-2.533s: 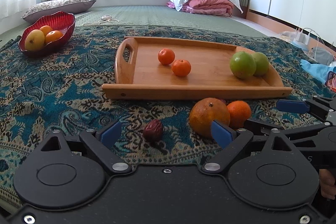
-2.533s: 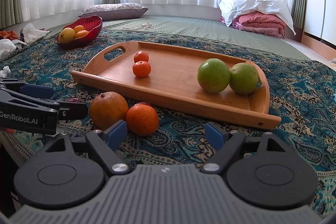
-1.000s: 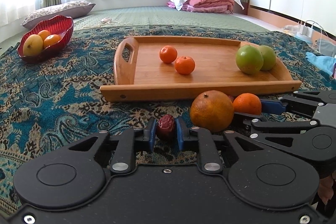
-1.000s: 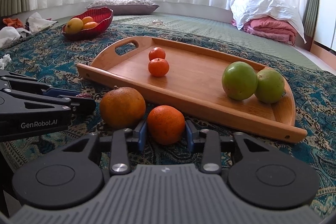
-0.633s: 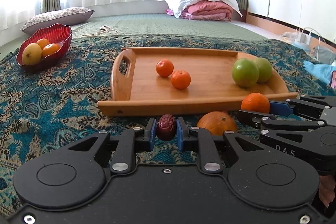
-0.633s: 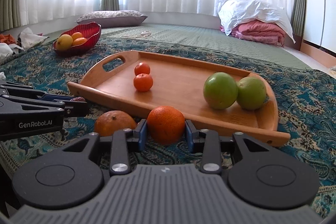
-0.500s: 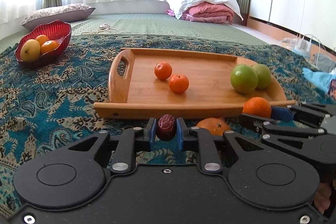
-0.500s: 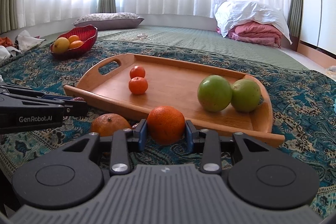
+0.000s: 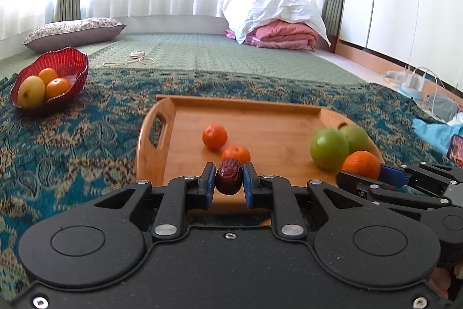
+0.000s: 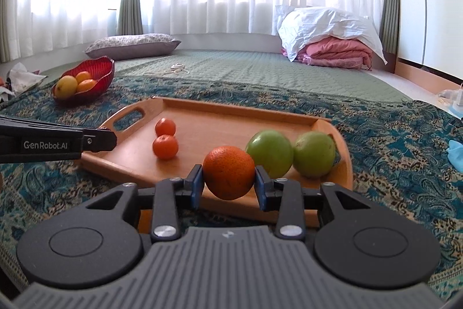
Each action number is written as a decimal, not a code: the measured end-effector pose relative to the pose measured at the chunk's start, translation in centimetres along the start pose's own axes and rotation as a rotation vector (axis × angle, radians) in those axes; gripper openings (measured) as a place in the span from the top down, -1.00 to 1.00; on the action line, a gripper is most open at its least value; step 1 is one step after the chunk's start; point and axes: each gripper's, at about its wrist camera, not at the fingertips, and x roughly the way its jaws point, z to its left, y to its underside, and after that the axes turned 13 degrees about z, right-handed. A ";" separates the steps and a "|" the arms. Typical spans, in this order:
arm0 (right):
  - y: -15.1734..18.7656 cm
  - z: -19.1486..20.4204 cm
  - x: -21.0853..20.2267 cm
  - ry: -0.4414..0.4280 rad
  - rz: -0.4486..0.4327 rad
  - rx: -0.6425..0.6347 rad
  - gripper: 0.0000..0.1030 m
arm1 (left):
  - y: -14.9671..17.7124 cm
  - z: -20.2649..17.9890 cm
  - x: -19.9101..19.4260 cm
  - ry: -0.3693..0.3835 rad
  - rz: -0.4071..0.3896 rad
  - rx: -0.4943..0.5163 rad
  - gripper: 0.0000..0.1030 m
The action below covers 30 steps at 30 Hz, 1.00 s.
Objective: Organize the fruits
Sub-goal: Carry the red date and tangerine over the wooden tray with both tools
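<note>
My left gripper (image 9: 229, 181) is shut on a dark red date (image 9: 229, 176), held above the near edge of the wooden tray (image 9: 260, 112). My right gripper (image 10: 228, 183) is shut on an orange (image 10: 228, 172), held over the tray's (image 10: 231, 109) near rim; that orange also shows in the left wrist view (image 9: 361, 164). On the tray lie two small tangerines (image 9: 214, 137) (image 9: 236, 153) and two green fruits (image 9: 329, 149) (image 9: 353, 137). They show in the right wrist view too: tangerines (image 10: 165, 146), green fruits (image 10: 269, 153).
A red bowl (image 9: 69, 68) with an orange and yellow fruit stands at the far left on the patterned blue cloth (image 9: 72, 135). A pillow (image 9: 75, 32) and folded bedding (image 9: 277, 22) lie farther back. Blue cloth and cables (image 9: 428, 123) lie at the right.
Both grippers closed on their fruit, the left on the date, the right on the orange, then lifted and moved forward to the tray. The large orange on the cloth has dropped out of view.
</note>
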 end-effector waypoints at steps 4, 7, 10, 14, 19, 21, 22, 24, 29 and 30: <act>-1.8 -1.5 0.4 0.019 -0.013 0.035 0.21 | -2.1 0.6 0.7 0.006 0.002 0.000 0.63; -3.4 -2.8 0.9 0.030 -0.007 0.060 0.20 | -4.0 0.7 1.5 0.024 0.009 0.001 0.63; -5.2 -4.0 2.0 0.046 0.010 0.074 0.20 | -6.1 0.6 2.7 0.046 0.024 -0.001 0.63; -7.7 -5.5 4.2 0.045 0.075 0.081 0.21 | -8.7 -0.2 5.1 0.082 0.066 0.014 0.63; -10.5 -7.5 8.0 0.018 0.213 0.123 0.21 | -12.4 -0.8 10.4 0.154 0.237 0.009 0.63; -11.1 -8.1 9.5 0.012 0.265 0.143 0.20 | -13.4 -1.1 12.2 0.146 0.275 0.023 0.63; -11.3 -8.3 10.1 0.012 0.284 0.153 0.21 | -13.7 -1.0 13.1 0.142 0.290 0.025 0.63; -11.4 -8.7 11.3 0.009 0.319 0.168 0.20 | -14.0 -1.0 14.6 0.135 0.322 0.008 0.63; -11.3 -8.9 13.6 0.008 0.387 0.170 0.21 | -13.6 -0.6 16.8 0.118 0.364 -0.007 0.63; -11.3 -8.8 13.8 0.012 0.391 0.161 0.21 | -13.5 -0.7 17.1 0.113 0.365 -0.002 0.63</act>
